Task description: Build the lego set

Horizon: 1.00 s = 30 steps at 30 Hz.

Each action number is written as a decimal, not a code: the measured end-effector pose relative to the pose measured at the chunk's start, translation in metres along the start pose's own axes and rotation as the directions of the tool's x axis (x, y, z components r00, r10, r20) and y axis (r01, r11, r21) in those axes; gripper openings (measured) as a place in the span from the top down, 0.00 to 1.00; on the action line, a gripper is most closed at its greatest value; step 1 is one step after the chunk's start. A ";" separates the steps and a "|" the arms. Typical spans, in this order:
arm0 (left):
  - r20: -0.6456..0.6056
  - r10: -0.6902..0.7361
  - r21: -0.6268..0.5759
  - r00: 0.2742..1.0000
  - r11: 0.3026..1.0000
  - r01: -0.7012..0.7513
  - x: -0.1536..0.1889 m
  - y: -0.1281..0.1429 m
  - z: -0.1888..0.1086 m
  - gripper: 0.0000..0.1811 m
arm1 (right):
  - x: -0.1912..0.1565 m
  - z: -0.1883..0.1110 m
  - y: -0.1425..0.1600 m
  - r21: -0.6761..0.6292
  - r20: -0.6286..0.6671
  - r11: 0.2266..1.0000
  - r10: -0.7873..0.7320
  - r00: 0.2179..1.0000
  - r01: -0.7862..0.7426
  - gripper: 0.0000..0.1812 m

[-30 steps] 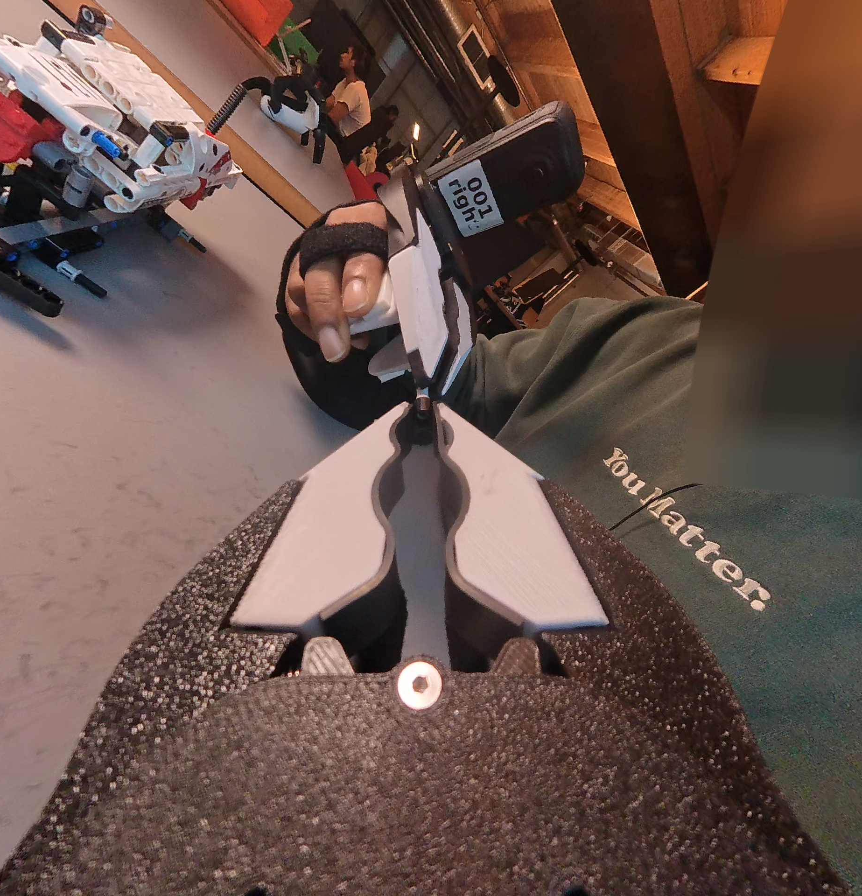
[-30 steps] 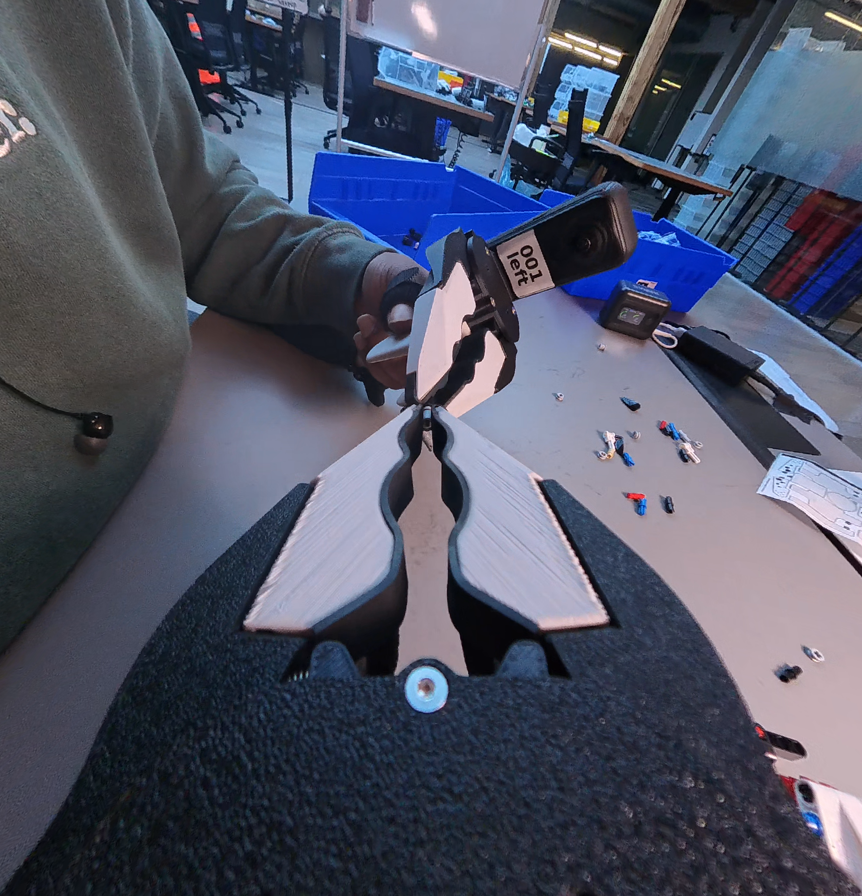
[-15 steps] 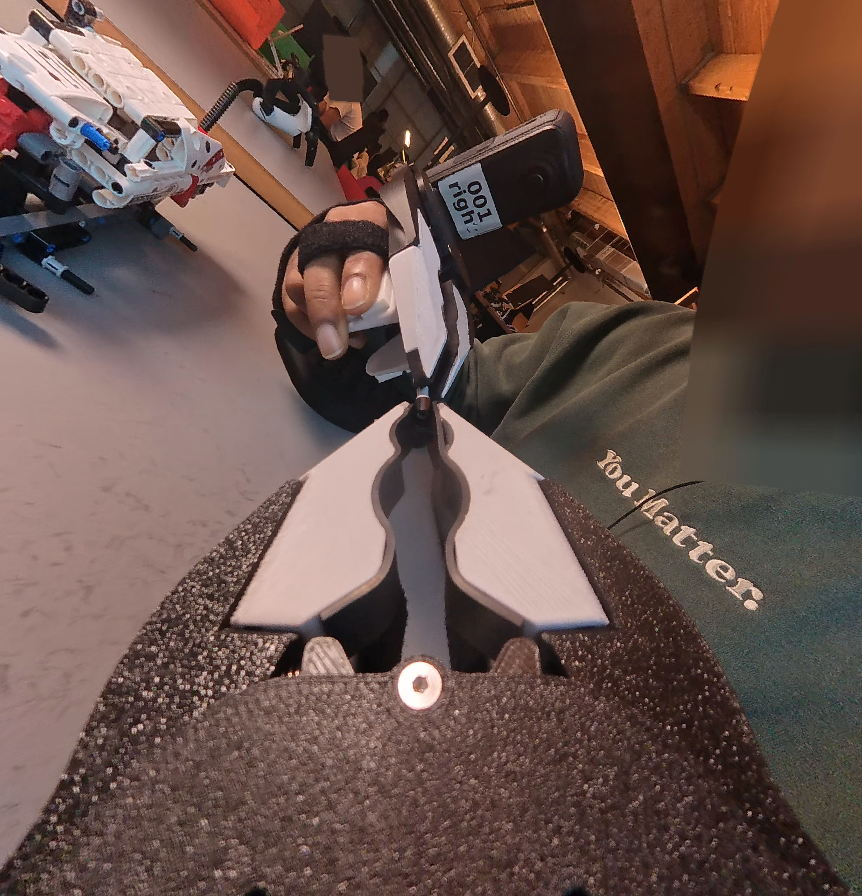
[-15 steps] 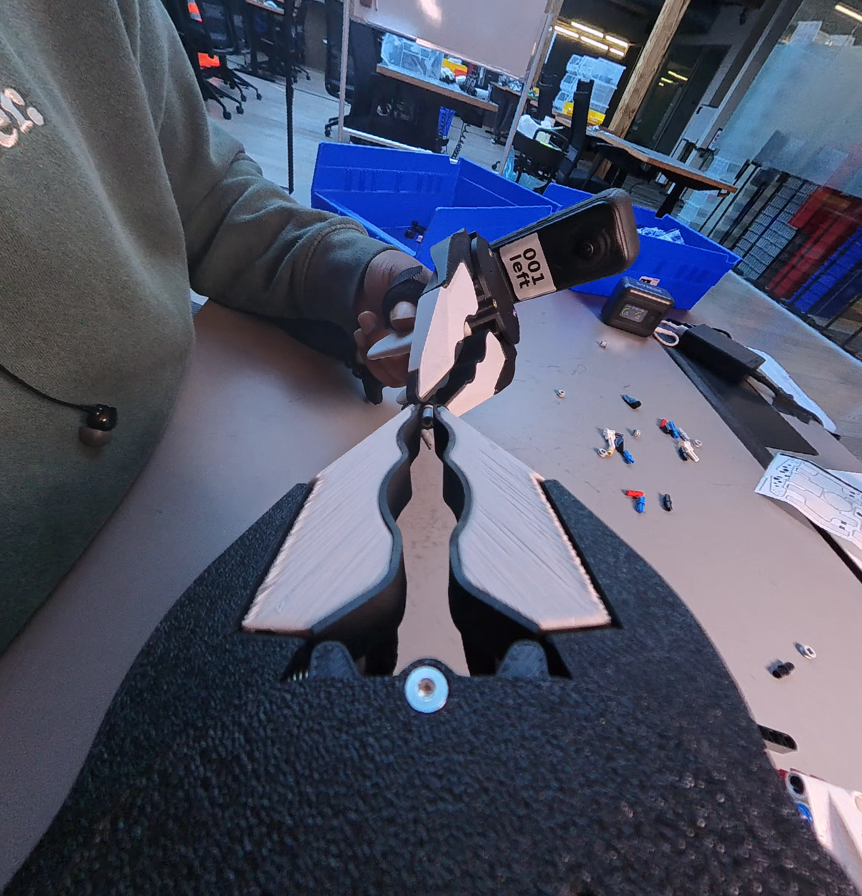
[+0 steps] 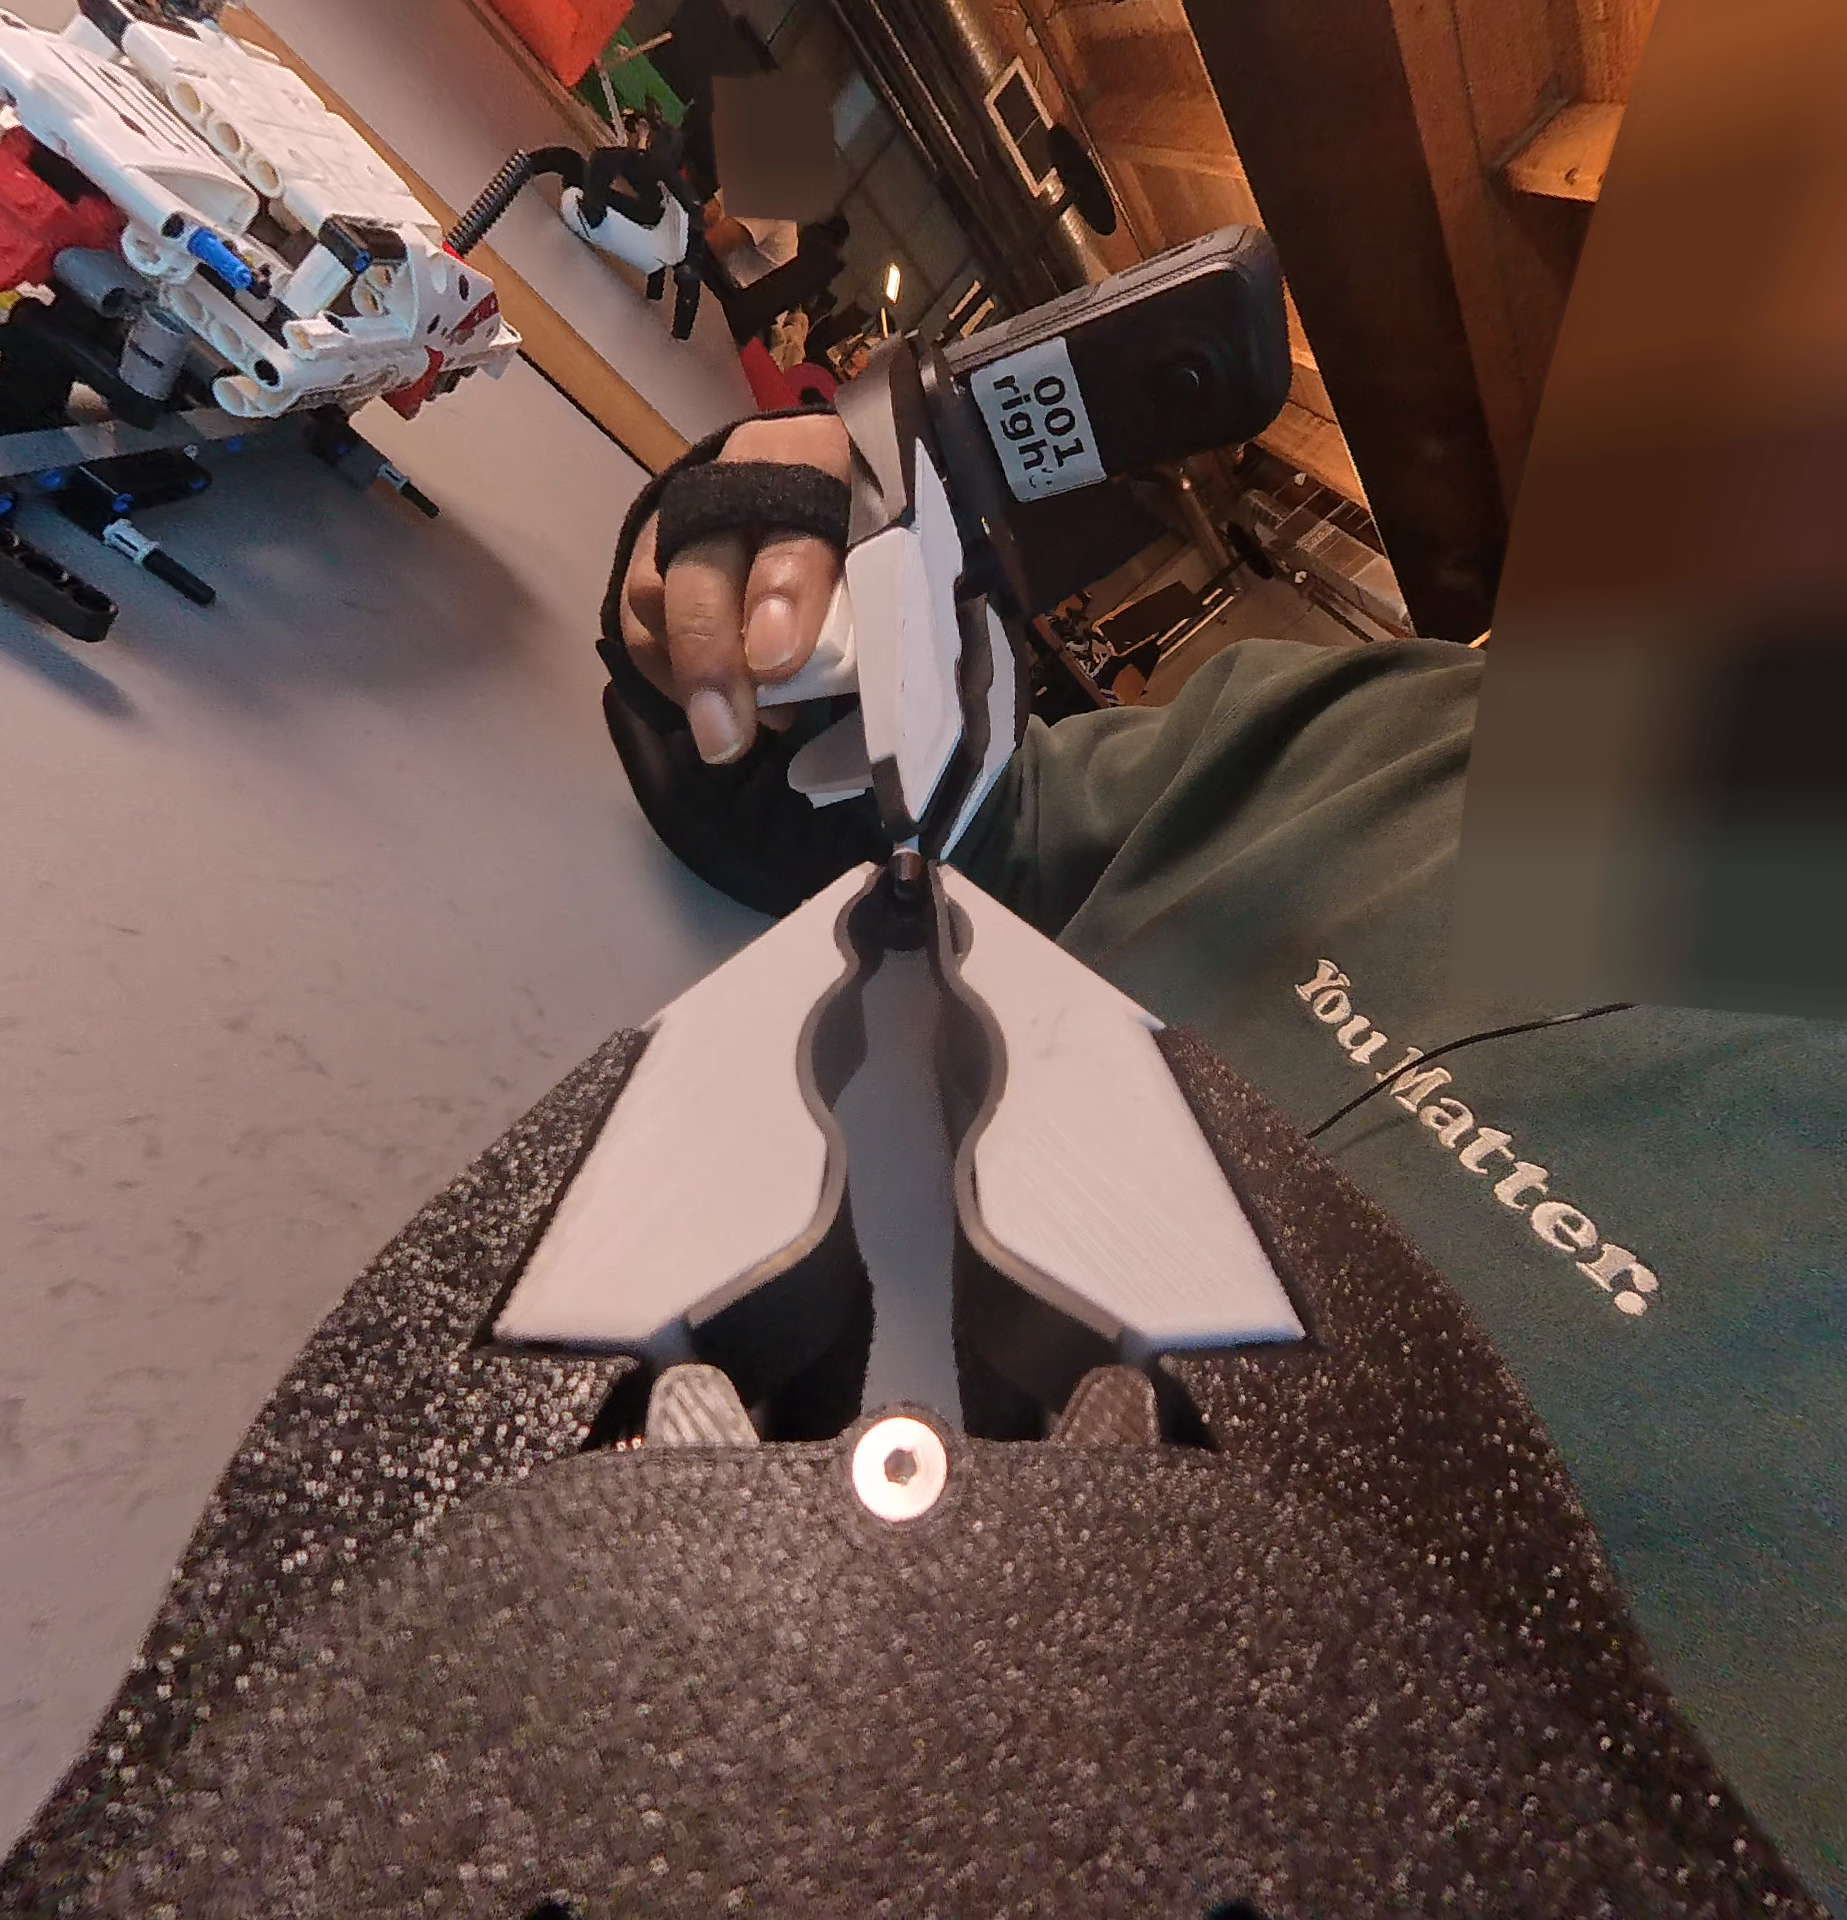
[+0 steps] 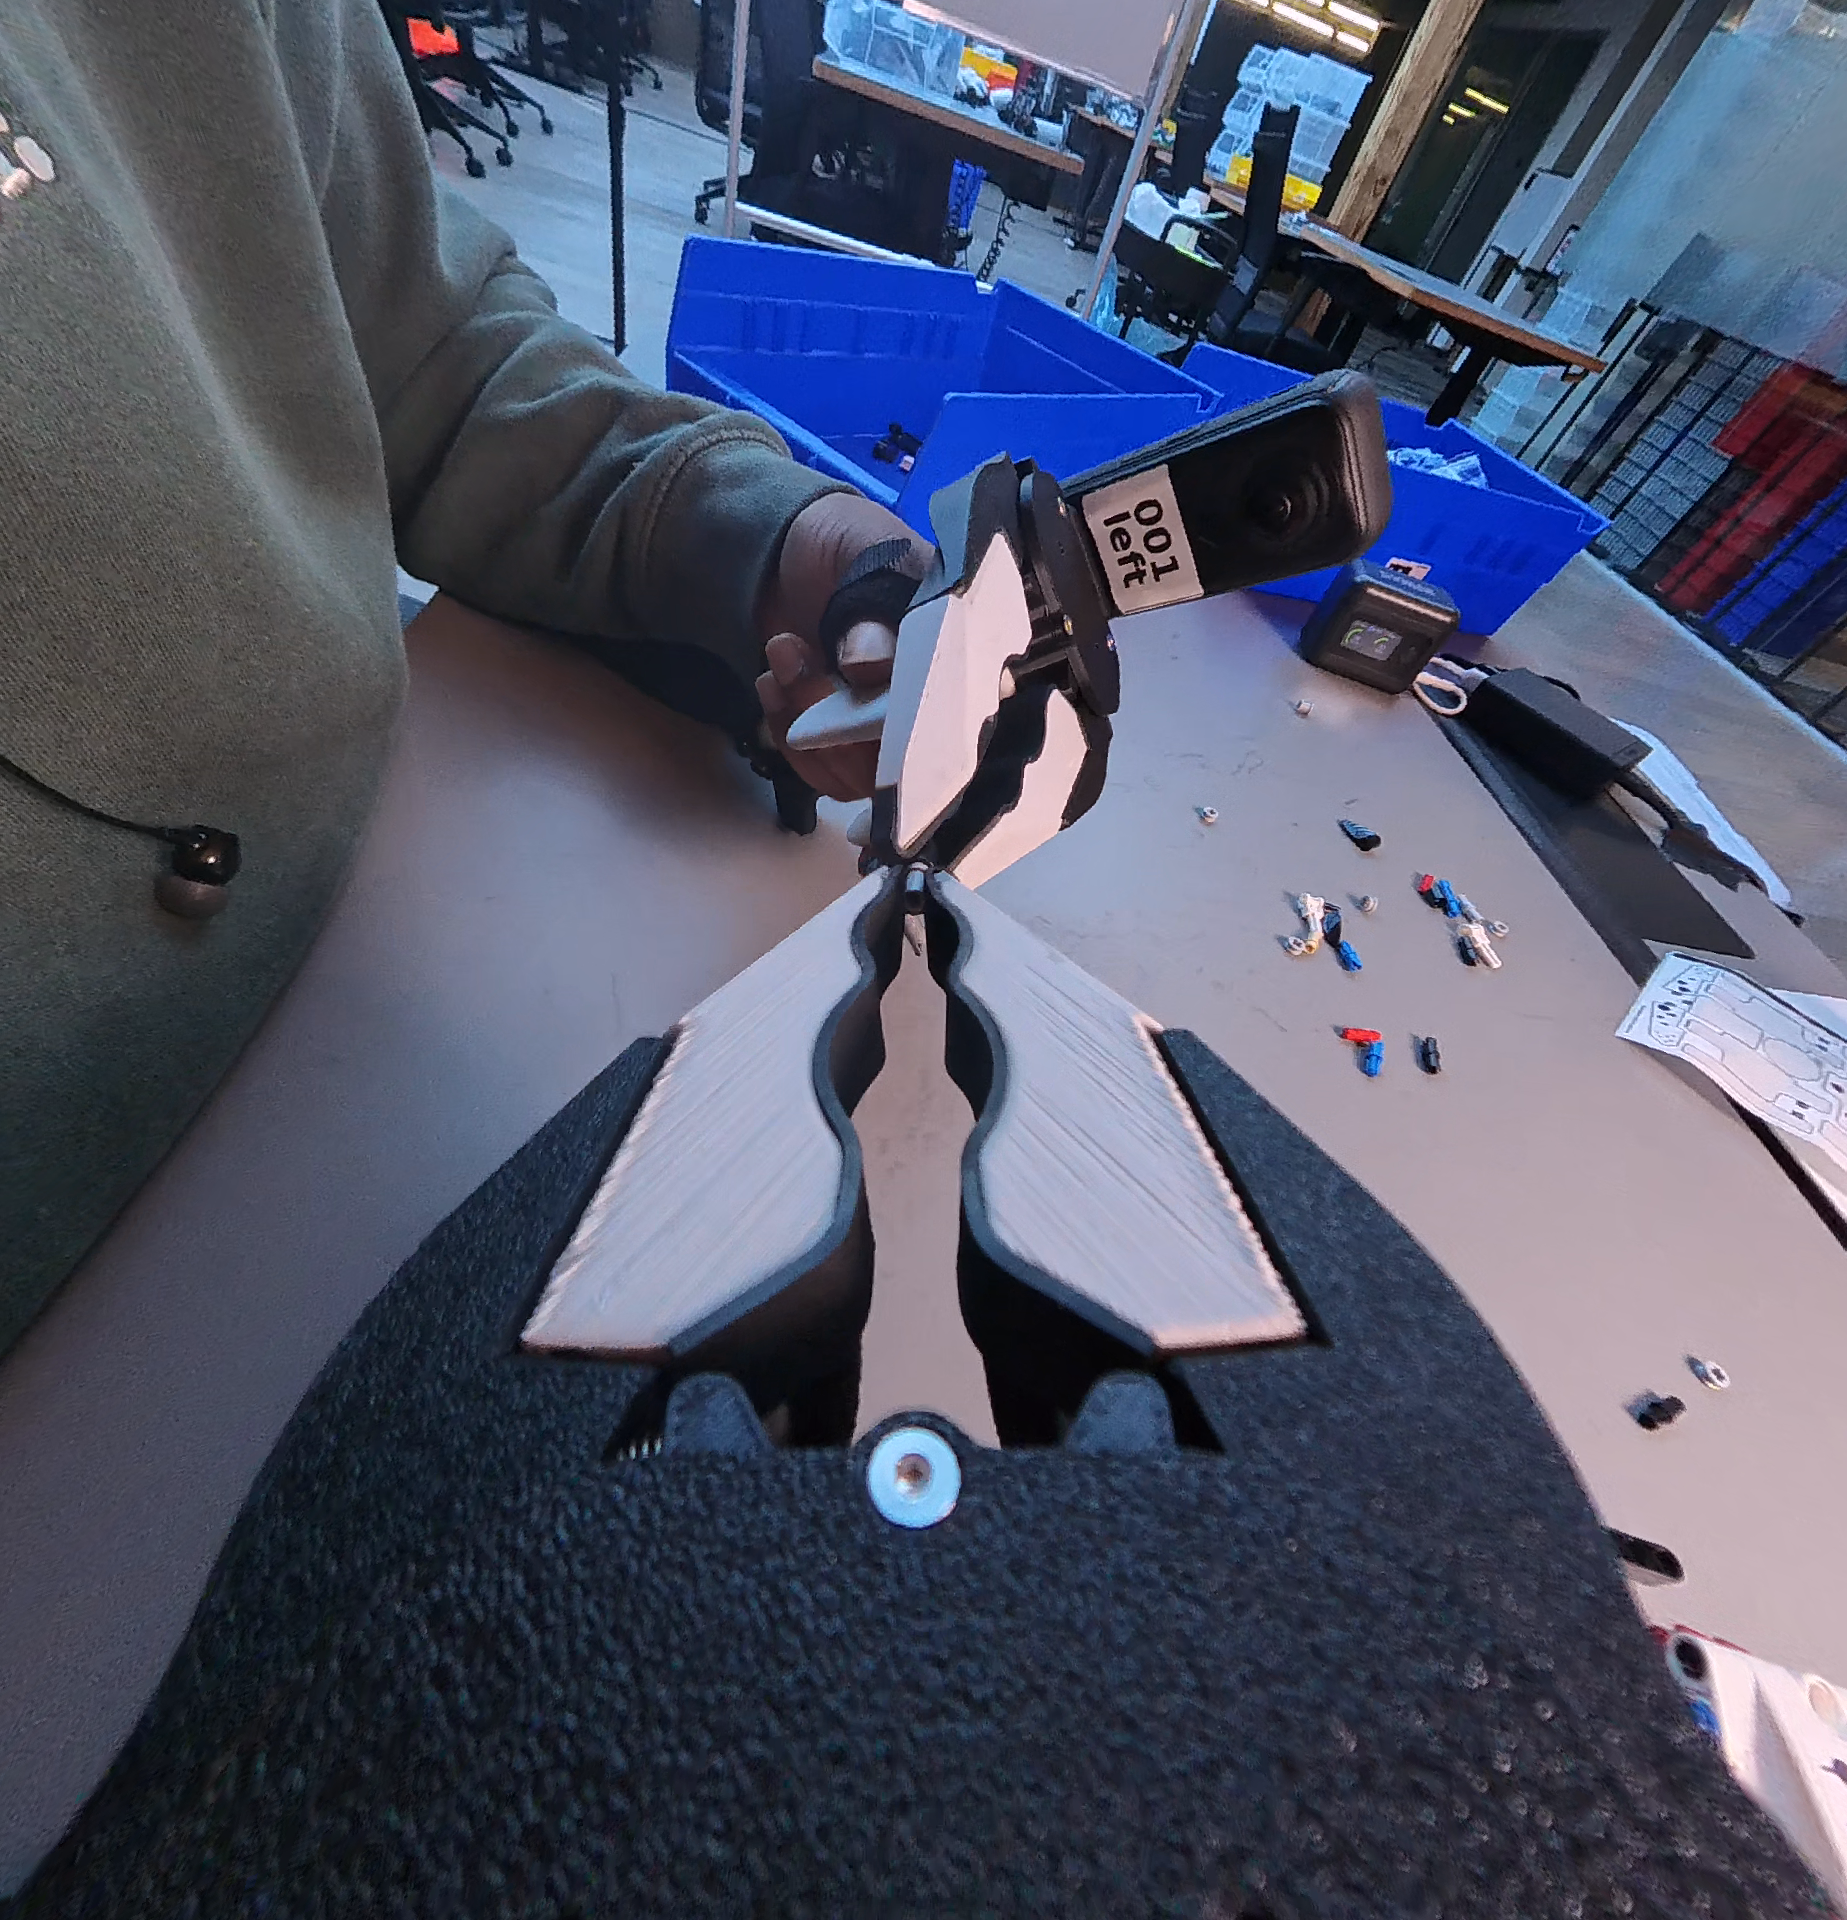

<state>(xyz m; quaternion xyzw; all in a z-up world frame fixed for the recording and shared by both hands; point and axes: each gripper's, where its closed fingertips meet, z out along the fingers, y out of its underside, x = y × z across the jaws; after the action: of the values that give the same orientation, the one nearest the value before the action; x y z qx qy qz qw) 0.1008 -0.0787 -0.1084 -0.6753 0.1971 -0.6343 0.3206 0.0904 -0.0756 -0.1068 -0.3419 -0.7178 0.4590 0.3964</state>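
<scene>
Left wrist view: left gripper [image 5: 906, 883] meets right gripper [image 5: 914, 831] tip-to-tip at frame centre, above the counter [image 5: 223, 935]. Both sets of fingers are clenched on one tiny dark lego pin [image 5: 906, 864], each at an end. Pin looks light, stiff, slick plastic w/ very little to grab, so likely to pop out if squeezed off-axis; best held by its barrel, square-on. Half-built white/red lego model [image 5: 212, 270] sits upper left; loose pins [image 6: 1386, 935] right of centre in right wrist view.

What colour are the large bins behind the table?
Bright blue bins; the right wrist view shows them best.
</scene>
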 end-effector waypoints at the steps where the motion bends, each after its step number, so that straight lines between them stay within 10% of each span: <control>1: 0.010 -0.001 -0.009 1.000 1.000 0.001 -0.002 0.001 0.001 0.97 | -0.001 0.000 0.002 -0.014 0.002 1.000 -0.006 1.000 0.006 0.99; 30: 0.136 0.237 0.105 0.962 0.962 -0.252 0.002 -0.029 -0.018 0.93 | 0.027 -0.006 -0.011 0.087 -0.218 0.987 -0.112 0.969 0.133 0.98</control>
<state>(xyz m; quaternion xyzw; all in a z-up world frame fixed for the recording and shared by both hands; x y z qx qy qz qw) 0.0795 -0.0626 -0.0878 -0.6626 0.2202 -0.5579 0.4487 0.0824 -0.0538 -0.0878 -0.3235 -0.6669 0.4302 0.5153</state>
